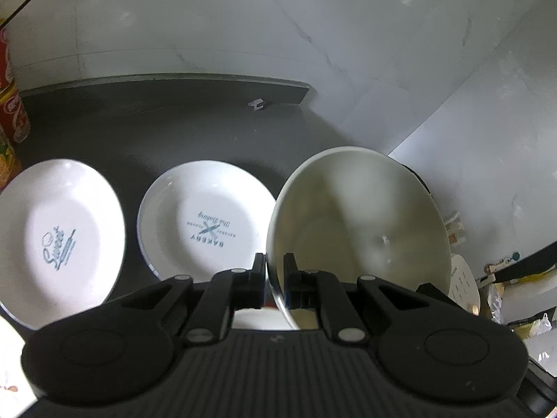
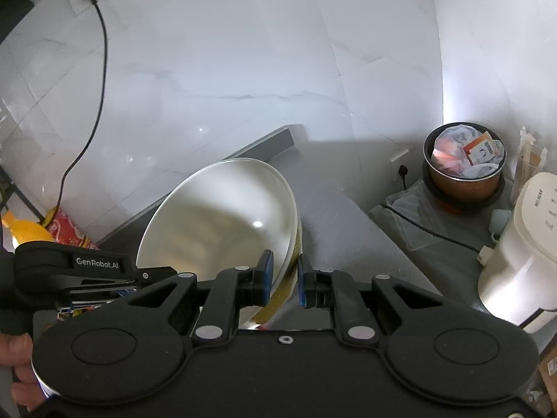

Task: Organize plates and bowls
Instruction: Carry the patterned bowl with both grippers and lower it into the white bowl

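Your dark grey worktop (image 1: 195,129) runs under white marble-look wall tiles (image 1: 243,24), with a floor of the same pale tile beyond its end. On the right, a cream appliance (image 2: 515,250) carries grey lettering too small to read, and a round bin (image 2: 464,170) holds crumpled wrappers.

Your left tool (image 1: 273,268) is clenched on the rim of a cream bowl (image 1: 362,223), which tilts toward you above the worktop's right end. Your right tool (image 2: 283,273) straddles a bowl rim (image 2: 222,216) with one pad inside and one outside; a gap shows at the outer pad, so you cannot tell whether it grips. Its lower edge is hidden behind the tool.

Two white plates lie flat, well apart from the wall. The middle plate (image 1: 205,219) reads "BAKERY" and "The Baking", upside down. The left plate (image 1: 59,240) reads "Sweet" and is cut off at the frame edge.

The other tool's arm (image 2: 69,268) is stamped "GenRobot.AI". Red cans (image 1: 10,104) at far left are mostly cropped.
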